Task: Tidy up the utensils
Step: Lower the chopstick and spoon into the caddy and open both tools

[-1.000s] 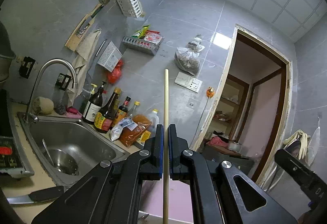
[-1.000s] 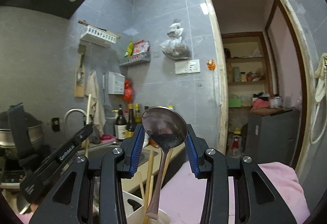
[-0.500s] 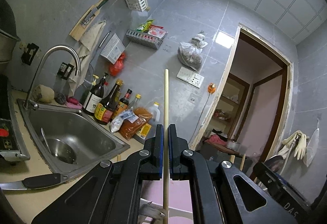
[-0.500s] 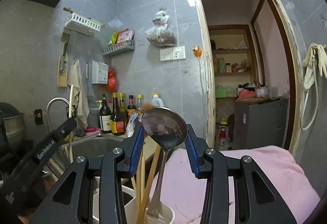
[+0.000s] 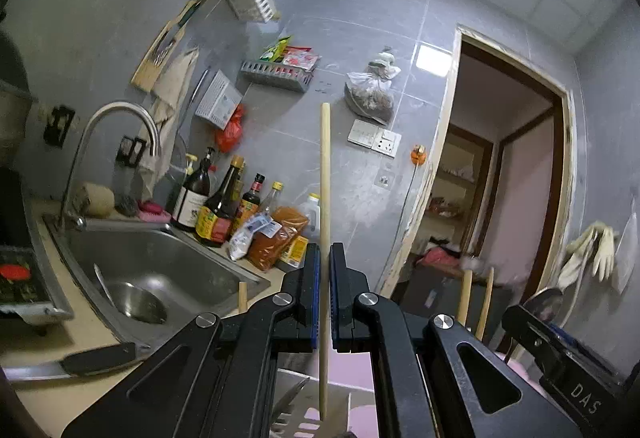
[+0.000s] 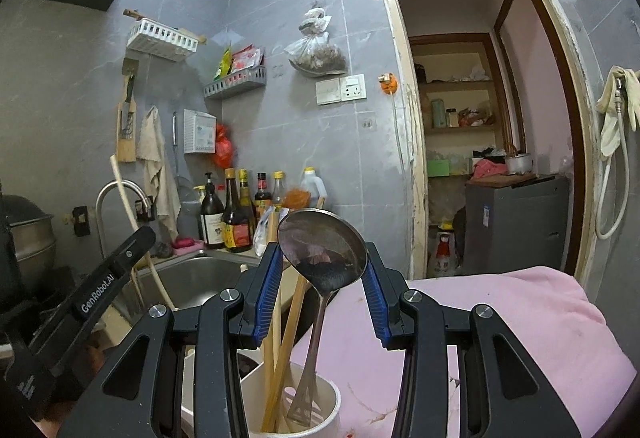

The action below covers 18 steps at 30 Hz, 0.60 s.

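Observation:
My left gripper (image 5: pixel 324 266) is shut on a long pale wooden chopstick (image 5: pixel 325 174), held upright with its lower end over a white slotted utensil holder (image 5: pixel 308 422). It also shows in the right wrist view (image 6: pixel 124 206). My right gripper (image 6: pixel 322 270) is shut on the bowl of a metal spoon (image 6: pixel 320 250), whose handle reaches down into a white utensil cup (image 6: pixel 316 406). Wooden chopsticks (image 6: pixel 288 322) stand in that cup. The right gripper also shows in the left wrist view at the lower right (image 5: pixel 560 370).
A steel sink (image 5: pixel 160 278) with a tap (image 5: pixel 116 126) lies to the left, with sauce bottles (image 5: pixel 224 206) behind it. A knife (image 5: pixel 80 360) lies on the counter edge. A pink cloth (image 6: pixel 500 322) covers the surface on the right. A doorway (image 6: pixel 480 118) opens beyond.
Both grippers have come lower towards the utensil holder. The spoon handle now reaches deeper into the white cup. The chopstick's lower end has come down to the slotted holder.

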Motion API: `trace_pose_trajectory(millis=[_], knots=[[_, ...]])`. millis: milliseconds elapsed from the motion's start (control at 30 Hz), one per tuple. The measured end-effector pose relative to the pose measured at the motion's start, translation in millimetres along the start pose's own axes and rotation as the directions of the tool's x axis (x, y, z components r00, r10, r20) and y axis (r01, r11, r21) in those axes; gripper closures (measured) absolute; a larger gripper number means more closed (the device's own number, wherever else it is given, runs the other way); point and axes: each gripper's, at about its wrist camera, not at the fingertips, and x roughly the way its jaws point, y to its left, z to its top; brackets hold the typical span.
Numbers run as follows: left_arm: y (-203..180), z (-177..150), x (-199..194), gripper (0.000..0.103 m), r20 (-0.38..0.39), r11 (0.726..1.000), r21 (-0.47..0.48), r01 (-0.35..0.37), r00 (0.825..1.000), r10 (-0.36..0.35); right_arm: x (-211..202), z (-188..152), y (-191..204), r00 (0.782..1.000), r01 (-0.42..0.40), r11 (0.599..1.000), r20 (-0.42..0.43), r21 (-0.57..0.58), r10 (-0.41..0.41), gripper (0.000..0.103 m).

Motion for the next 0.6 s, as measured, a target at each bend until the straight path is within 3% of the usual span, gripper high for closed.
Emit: trace_pose_trajectory(millis=[100,300,467,600], knots=[[-7.6,-1.2,-1.1,0.1,-0.015,0.998,0.06,-0.02,1.0,0.021,-0.3,-1.0,-1.6,1.0,-0.011,1.0,-0.013,0.004,0.011,0.065],[-15.8,-5.7,-3.9,0.099,-0.079,0.994,0.109,0.007,0.997,0.002,-9.1,3.4,-3.3,1.0,-0.019,1.0,0.002,0.004,0.019,0.063],[-15.5,-4.1,-12.2,0.082,-0.11,0.995,0.089,0.041,0.993,-0.031,-17.8,7.2,-8.1,1.0,-0.024,0.999,0.014,0.021,0.024,0.059],[-19.1,1.2,-23.1,0.075,-0.129,0.995,0.078,0.058,0.99,-0.047,-28.4,9.4,-14.8,1.0,-0.016,0.999,0.025,0.028,0.015,0.05]])
